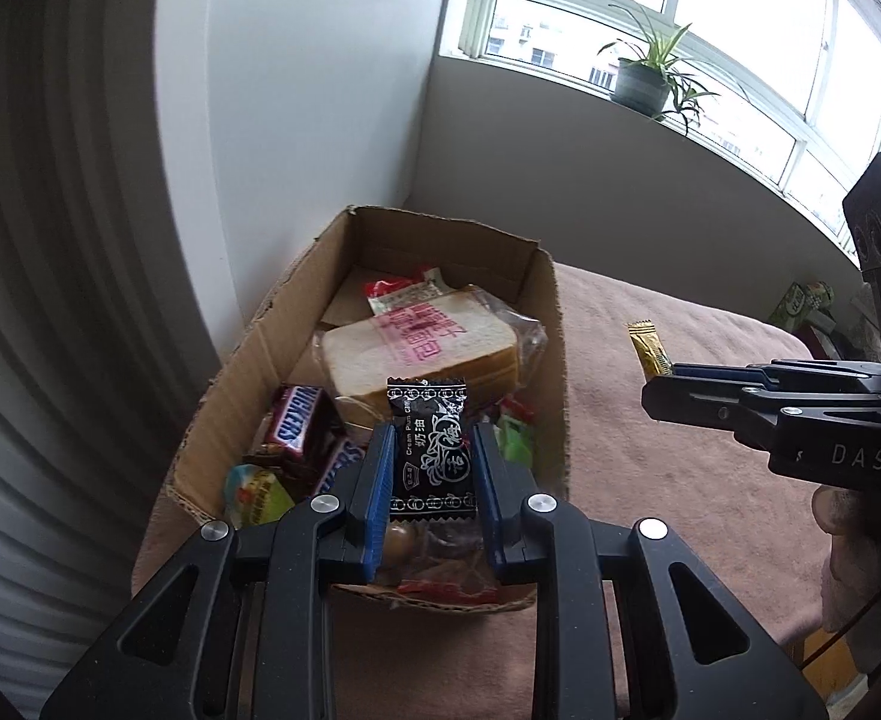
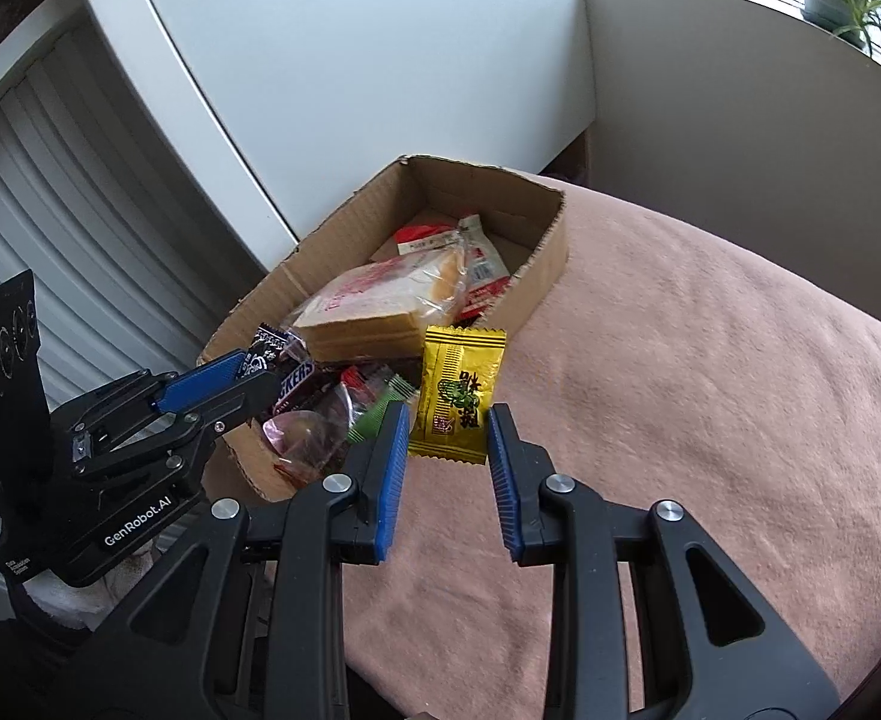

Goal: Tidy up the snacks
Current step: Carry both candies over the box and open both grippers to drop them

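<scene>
My left tongs (image 1: pixel 432 450) clench a black candy packet (image 1: pixel 432 450) above the cardboard box (image 1: pixel 551 324), crowded with bread (image 1: pixel 419 354) and 2 Snickers bars (image 1: pixel 296 426). My right tongs (image 2: pixel 447 429) clench a yellow packet (image 2: pixel 458 399) beside the box wall, over the pink blanket (image 2: pixel 710 390).

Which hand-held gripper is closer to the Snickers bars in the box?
Left. The left hand-held gripper, pinching a black candy, hangs over the box just beside the Snickers bars. The right hand-held gripper, with its yellow candy, sits outside the box.
</scene>
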{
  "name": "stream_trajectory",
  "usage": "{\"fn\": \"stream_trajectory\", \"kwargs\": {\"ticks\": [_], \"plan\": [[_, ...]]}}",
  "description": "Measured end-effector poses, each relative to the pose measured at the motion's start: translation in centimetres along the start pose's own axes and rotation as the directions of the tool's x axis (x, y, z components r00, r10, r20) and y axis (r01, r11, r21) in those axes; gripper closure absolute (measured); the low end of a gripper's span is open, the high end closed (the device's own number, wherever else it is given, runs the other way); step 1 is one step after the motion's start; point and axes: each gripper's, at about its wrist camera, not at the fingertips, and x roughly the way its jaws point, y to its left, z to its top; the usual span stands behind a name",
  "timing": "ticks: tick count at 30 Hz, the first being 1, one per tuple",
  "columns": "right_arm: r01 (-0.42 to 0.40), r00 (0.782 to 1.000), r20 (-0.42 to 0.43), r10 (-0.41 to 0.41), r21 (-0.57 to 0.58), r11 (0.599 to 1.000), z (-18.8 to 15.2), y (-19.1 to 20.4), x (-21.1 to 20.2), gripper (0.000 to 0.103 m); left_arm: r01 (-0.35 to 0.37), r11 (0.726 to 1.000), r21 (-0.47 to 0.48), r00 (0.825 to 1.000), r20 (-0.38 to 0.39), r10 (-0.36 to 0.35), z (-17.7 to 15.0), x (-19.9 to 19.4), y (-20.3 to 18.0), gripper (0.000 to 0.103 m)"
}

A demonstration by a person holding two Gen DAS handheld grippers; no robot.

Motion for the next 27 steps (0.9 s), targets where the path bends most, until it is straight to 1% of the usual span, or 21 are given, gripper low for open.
{"fn": "stream_trajectory", "kwargs": {"ticks": [7, 15, 16, 17, 18, 19, 21, 27], "plan": [[-0.020, 1.000, -0.008, 0.020, -0.045, 0.999, 2.0, 2.9, 2.4, 0.075, -0.030, 0.999, -0.024, 1.000, -0.004, 0.030, 0.1, 0.4, 1.6, 0.079], [-0.043, 0.999, -0.004, 0.043, -0.035, 0.998, 2.9, 3.1, 3.0, 0.073, -0.036, 0.999, -0.036, 0.999, -0.009, 0.036, 0.3, 0.6, 2.1, 0.078], [-0.046, 0.999, -0.005, 0.045, -0.036, 0.998, 3.0, 3.1, 3.1, 0.069, -0.038, 0.999, -0.035, 0.999, -0.010, 0.038, 0.3, 0.6, 2.1, 0.077], [-0.046, 0.999, -0.005, 0.046, -0.038, 0.998, 3.0, 3.1, 3.3, 0.062, -0.042, 0.998, -0.037, 0.999, -0.010, 0.042, 0.4, 0.7, 2.1, 0.074], [-0.045, 0.999, -0.004, 0.044, -0.036, 0.998, 3.1, 3.1, 3.5, 0.060, -0.045, 0.998, -0.042, 0.999, -0.010, 0.044, 0.4, 0.7, 2.2, 0.069], [-0.045, 0.999, -0.001, 0.045, -0.029, 0.999, 3.1, 3.1, 3.5, 0.059, -0.043, 0.998, -0.045, 0.999, -0.007, 0.043, 0.5, 0.6, 2.2, 0.066], [-0.057, 0.998, 0.001, 0.057, -0.023, 0.998, 3.1, 3.0, 3.3, 0.059, -0.040, 0.998, -0.053, 0.999, 0.000, 0.040, 0.5, 0.4, 2.3, 0.066], [-0.055, 0.998, 0.026, 0.055, -0.001, 0.998, 2.2, 2.3, 1.7, 0.056, -0.031, 0.998, -0.056, 0.999, 0.011, 0.031, 0.2, -0.5, 2.1, 0.066]]}}
